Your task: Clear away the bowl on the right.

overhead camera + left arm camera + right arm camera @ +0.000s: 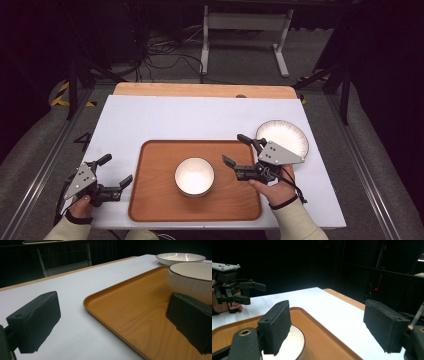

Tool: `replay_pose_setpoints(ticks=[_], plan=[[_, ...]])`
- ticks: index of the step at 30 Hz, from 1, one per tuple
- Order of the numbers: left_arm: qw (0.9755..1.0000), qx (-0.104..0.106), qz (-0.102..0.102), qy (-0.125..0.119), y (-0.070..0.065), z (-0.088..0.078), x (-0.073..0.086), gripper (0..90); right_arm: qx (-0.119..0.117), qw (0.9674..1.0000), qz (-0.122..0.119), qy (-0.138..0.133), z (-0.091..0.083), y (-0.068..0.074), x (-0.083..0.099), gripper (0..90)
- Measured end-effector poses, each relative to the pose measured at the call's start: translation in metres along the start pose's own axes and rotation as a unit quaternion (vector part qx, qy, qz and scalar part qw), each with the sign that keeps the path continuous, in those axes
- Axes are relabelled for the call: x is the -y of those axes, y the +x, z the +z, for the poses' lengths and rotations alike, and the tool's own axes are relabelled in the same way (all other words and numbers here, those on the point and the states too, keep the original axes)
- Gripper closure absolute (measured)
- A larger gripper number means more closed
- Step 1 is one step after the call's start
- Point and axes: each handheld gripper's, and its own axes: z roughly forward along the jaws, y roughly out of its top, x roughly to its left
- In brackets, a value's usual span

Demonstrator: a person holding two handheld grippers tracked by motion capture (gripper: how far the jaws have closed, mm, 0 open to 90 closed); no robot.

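Note:
A white bowl (pixel 194 176) stands in the middle of a wooden tray (pixel 150 200). My right gripper (pixel 233 148) hovers over the tray's right edge, just right of the bowl, open with nothing between its jaws. Behind it a white ribbed plate (pixel 285 134) lies on the table. My left gripper (pixel 116 170) stands open beside the tray's left edge, also holding nothing. In the left gripper view the gripper (pixel 112 315) straddles the tray's rim (pixel 105 312), with the bowl (pixel 192 280) behind its right pad. In the right gripper view the bowl (pixel 292 345) sits below the left pad (pixel 275 327).
A white sheet (pixel 200 117) covers the table, with a wooden strip (pixel 200 90) bare along the far edge. Cables and a white frame (pixel 245 30) are on the floor beyond. The left gripper (pixel 255 293) shows far off in the right gripper view.

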Motion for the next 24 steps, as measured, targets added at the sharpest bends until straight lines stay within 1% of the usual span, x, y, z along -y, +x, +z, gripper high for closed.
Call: replay_pose_setpoints(ticks=[10, 13, 19, 21, 24], plan=[[1.0000, 0.000, 0.000, -0.002, 0.000, 0.000, 0.000, 0.3, 0.025, 0.9997, 0.004, -0.002, -0.019, -0.010, 0.002, 20.6], [1.0000, 0.000, 0.000, -0.001, 0.000, 0.000, 0.000, 0.3, 0.029, 0.9995, 0.006, -0.002, -0.024, -0.013, 0.004, 20.6], [1.0000, 0.000, -0.001, -0.002, 0.000, 0.000, 0.000, 0.3, 0.048, 0.9988, 0.006, -0.001, -0.035, -0.019, 0.008, 20.6], [1.0000, 0.000, 0.000, -0.001, 0.000, 0.000, 0.000, 0.3, 0.051, 0.9986, 0.014, -0.003, -0.037, -0.021, 0.011, 20.5], [1.0000, 0.000, 0.000, -0.002, 0.000, 0.000, 0.000, 0.3, 0.061, 0.9979, 0.021, 0.001, -0.041, -0.023, 0.016, 20.6]])
